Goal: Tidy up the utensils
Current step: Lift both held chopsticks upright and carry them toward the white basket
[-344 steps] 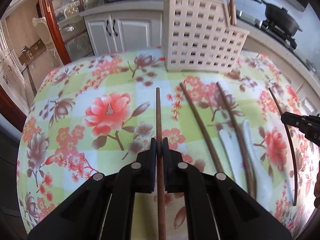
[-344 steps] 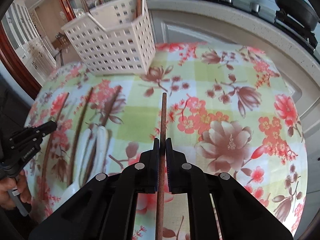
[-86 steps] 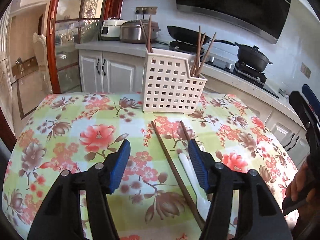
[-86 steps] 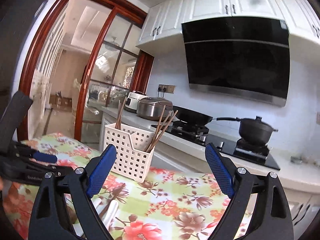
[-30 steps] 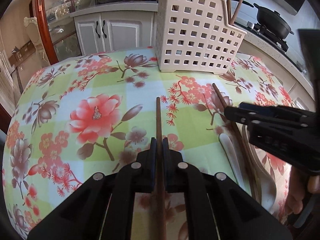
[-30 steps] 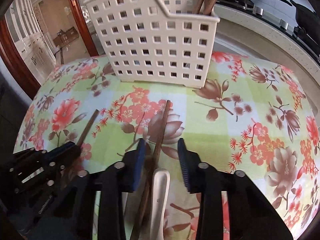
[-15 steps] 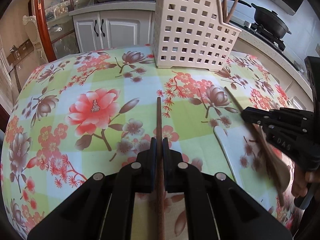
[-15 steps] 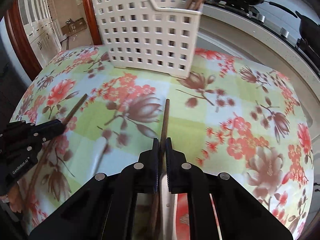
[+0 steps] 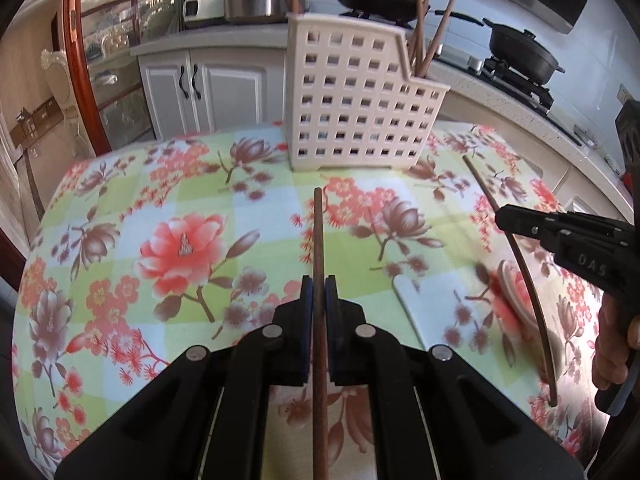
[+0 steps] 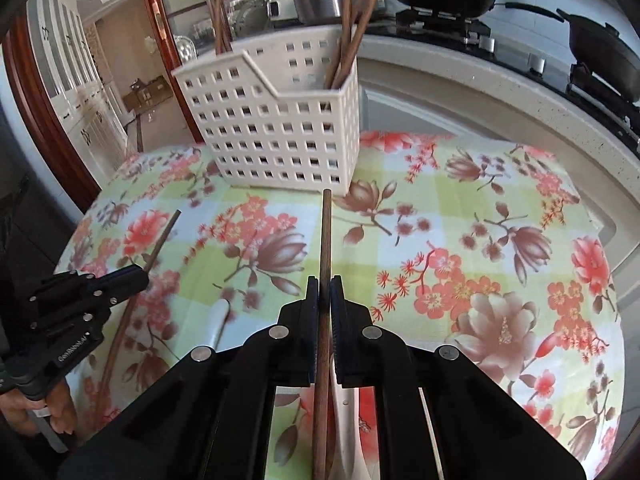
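My left gripper (image 9: pixel 319 286) is shut on a brown chopstick (image 9: pixel 318 236) that points toward the white slotted basket (image 9: pixel 360 100). My right gripper (image 10: pixel 324 286) is shut on a second brown chopstick (image 10: pixel 326 232), its tip near the basket (image 10: pixel 280 128) base. Each gripper shows in the other's view: the right gripper (image 9: pixel 502 216) with its chopstick (image 9: pixel 520 256) at the right, the left gripper (image 10: pixel 142 274) with its chopstick (image 10: pixel 160 240) at the left. Several chopsticks stand in the basket. Two white spoons (image 9: pixel 424 308) (image 9: pixel 516 292) lie on the floral tablecloth.
The round table (image 9: pixel 120 200) drops off at its edges on all sides. Behind it run a counter with a stove and black pans (image 9: pixel 520 52), a rice cooker (image 9: pixel 248 0), white cabinets (image 9: pixel 200 88) and a wooden door frame (image 9: pixel 80 60). A hand (image 9: pixel 616 344) grips the right tool.
The right gripper's jaws closed on the chopstick lying by the spoons and lifted it off the cloth. The left gripper kept its chopstick and rose slightly.
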